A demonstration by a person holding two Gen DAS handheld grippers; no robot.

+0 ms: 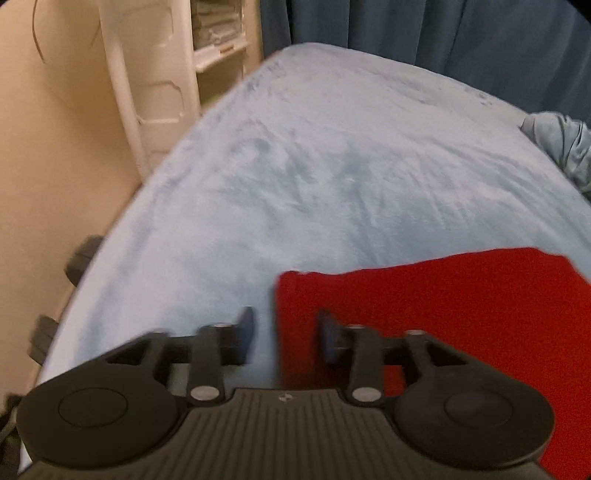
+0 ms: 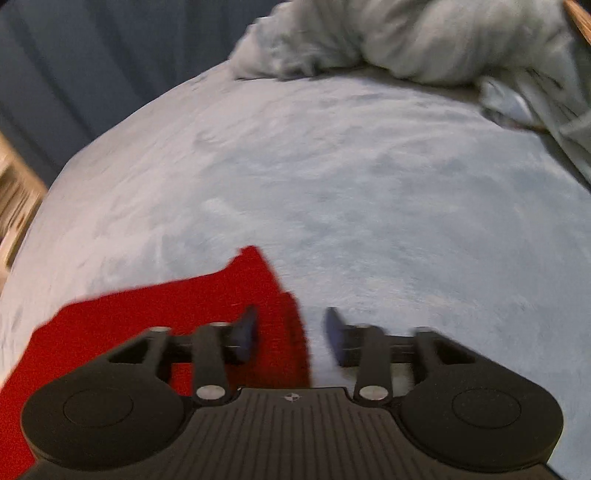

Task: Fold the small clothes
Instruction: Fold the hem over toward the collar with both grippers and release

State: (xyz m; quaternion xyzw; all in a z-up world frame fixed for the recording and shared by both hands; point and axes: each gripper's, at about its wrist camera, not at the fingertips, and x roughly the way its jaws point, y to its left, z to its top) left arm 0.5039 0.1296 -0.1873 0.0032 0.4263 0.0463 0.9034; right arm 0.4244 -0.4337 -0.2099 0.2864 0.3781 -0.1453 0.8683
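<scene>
A red garment [image 1: 461, 314] lies flat on the pale blue bed cover [image 1: 314, 166]. In the left wrist view its left edge runs between the fingers of my left gripper [image 1: 286, 332], whose jaws stand apart without pressing the cloth; the right finger [image 1: 328, 336] sits over the red fabric. In the right wrist view the same red garment [image 2: 166, 314] fills the lower left, and its right edge lies between the fingers of my right gripper [image 2: 291, 334], also open. One pointed corner of the cloth sticks up beyond the fingers.
Crumpled grey-blue bedding [image 2: 406, 37] is heaped at the far side of the bed cover [image 2: 369, 184] and shows at the right as a bedding heap [image 1: 561, 144]. A dark blue curtain [image 1: 406, 26] hangs behind. White shelving [image 1: 155, 74] stands past the bed's left edge.
</scene>
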